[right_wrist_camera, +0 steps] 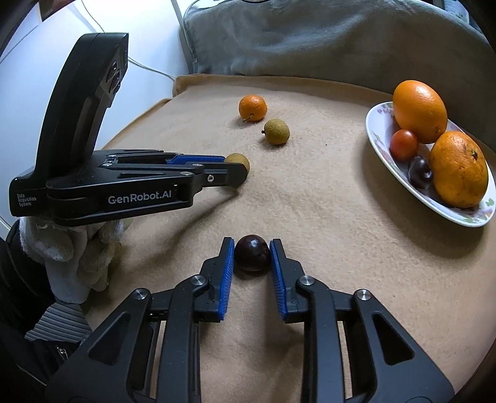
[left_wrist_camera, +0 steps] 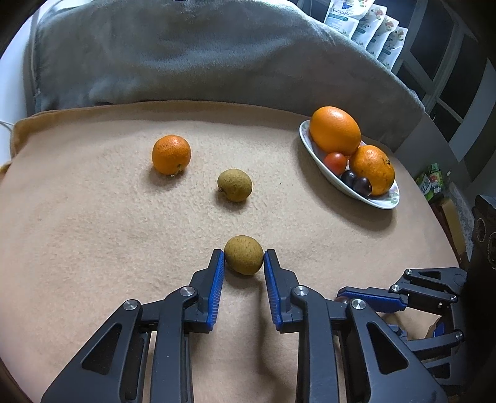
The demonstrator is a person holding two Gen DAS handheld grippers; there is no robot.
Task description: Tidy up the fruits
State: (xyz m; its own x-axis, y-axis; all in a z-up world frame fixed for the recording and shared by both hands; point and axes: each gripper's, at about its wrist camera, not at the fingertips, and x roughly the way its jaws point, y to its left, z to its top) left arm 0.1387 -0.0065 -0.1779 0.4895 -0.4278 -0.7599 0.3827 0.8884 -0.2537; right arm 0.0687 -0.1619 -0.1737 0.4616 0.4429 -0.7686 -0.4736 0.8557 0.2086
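Observation:
My left gripper (left_wrist_camera: 243,255) is shut on a brownish-green round fruit (left_wrist_camera: 244,254) that rests on the tan blanket (left_wrist_camera: 93,232). In the right wrist view the left gripper (right_wrist_camera: 238,170) reaches in from the left with that fruit (right_wrist_camera: 239,161) at its tips. My right gripper (right_wrist_camera: 251,252) is shut on a dark purple fruit (right_wrist_camera: 251,251), its blue pads against both sides. A second brownish-green fruit (left_wrist_camera: 234,184) and a small orange (left_wrist_camera: 171,154) lie loose farther back. The oval white dish (left_wrist_camera: 384,203) at the right holds two oranges, a red tomato and dark fruits.
A grey blanket (left_wrist_camera: 186,55) is heaped behind the tan one. Snack packets (left_wrist_camera: 365,28) stand at the far right. A hand in a white glove (right_wrist_camera: 71,248) holds the left gripper. A white cable (right_wrist_camera: 148,66) runs at the back left.

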